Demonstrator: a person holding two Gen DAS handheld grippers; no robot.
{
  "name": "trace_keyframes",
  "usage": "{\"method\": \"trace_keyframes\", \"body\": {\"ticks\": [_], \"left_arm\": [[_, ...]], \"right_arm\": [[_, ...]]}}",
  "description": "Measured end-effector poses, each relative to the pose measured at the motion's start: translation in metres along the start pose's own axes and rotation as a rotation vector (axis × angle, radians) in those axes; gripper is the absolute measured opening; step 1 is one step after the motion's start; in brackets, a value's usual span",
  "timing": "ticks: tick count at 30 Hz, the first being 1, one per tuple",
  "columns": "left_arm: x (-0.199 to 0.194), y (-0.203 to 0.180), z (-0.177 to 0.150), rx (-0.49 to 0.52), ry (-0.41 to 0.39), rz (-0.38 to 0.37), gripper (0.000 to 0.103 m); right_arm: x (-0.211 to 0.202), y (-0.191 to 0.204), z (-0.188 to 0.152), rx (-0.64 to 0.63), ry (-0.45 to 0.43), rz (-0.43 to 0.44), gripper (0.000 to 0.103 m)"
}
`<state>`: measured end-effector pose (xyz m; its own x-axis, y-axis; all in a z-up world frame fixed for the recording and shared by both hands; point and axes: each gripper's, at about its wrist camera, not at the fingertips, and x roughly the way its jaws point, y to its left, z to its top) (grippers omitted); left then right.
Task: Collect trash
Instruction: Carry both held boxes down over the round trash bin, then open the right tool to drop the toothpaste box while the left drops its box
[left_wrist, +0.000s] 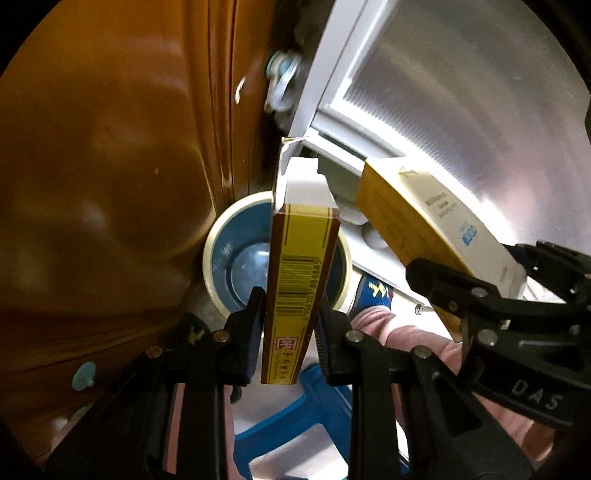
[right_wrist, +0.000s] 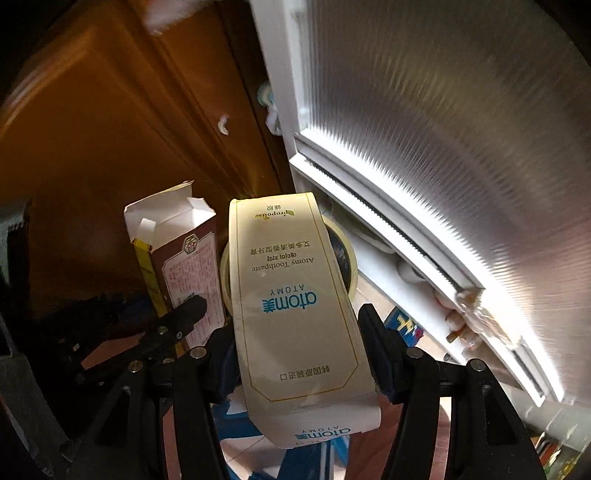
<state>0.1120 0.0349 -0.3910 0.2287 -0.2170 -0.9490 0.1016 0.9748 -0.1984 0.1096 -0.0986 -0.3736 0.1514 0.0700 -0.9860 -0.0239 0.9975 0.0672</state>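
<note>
Right wrist view first: the biggest item is the cream toothpaste carton (right_wrist: 295, 314), pinched across its broad width by the right gripper (right_wrist: 299, 354), whose pads press both long edges near the lower half of the carton while its far end points down toward the bin (right_wrist: 352, 266). It looks like empty thin card: very light, stiff along its length but easy to crush across the faces, and its glossy print seems likely to slide if the squeeze slackens, so a hold on the folded edges, as here, should suit it best. Next in size, the narrower brown and yellow box (left_wrist: 301, 280) sits in the left gripper (left_wrist: 291, 314), the pads nipping its two wide faces at about mid-length, with the barcode side toward the camera. Its top flaps (right_wrist: 170, 210) stand open, so that end is probably floppy and gives no firm purchase; the closed body lower down is the safer place. Both cartons hang side by side, near each other, just above the round bin with its pale rim and blue inside, which stands on the floor between a brown wooden door (left_wrist: 110, 166) and a white-framed ribbed glass panel (right_wrist: 443, 129).
</note>
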Motion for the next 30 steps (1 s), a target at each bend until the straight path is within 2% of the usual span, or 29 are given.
{"method": "trace_keyframes", "body": {"ticks": [7,11,15,16,18,20,25,30], "left_arm": [[0.028,0.002,0.017,0.001,0.036,0.018,0.023],[0.036,0.004,0.028,0.022,0.045,0.048,0.023],[0.038,0.0,0.032,0.046,0.073,0.059,0.023],[0.039,0.0,0.034,0.051,0.079,0.062,0.026],[0.038,-0.003,0.038,0.064,0.09,0.06,0.037],[0.035,-0.006,0.041,0.077,0.078,0.08,0.058],[0.023,-0.014,0.043,0.103,0.053,0.106,0.062],[-0.01,-0.026,0.038,0.139,0.011,0.118,0.067]], "right_arm": [[0.038,-0.016,0.013,0.03,0.069,0.036,0.06],[0.052,-0.019,0.021,0.035,0.078,0.038,0.061],[0.057,-0.026,0.028,0.057,0.09,0.025,0.067],[0.058,-0.026,0.031,0.064,0.088,0.032,0.068],[0.056,-0.029,0.033,0.074,0.079,0.057,0.076],[0.05,-0.03,0.036,0.067,0.058,0.063,0.078],[0.031,-0.027,0.041,0.047,0.025,0.065,0.079],[-0.007,-0.022,0.032,0.038,-0.023,0.069,0.079]]}}
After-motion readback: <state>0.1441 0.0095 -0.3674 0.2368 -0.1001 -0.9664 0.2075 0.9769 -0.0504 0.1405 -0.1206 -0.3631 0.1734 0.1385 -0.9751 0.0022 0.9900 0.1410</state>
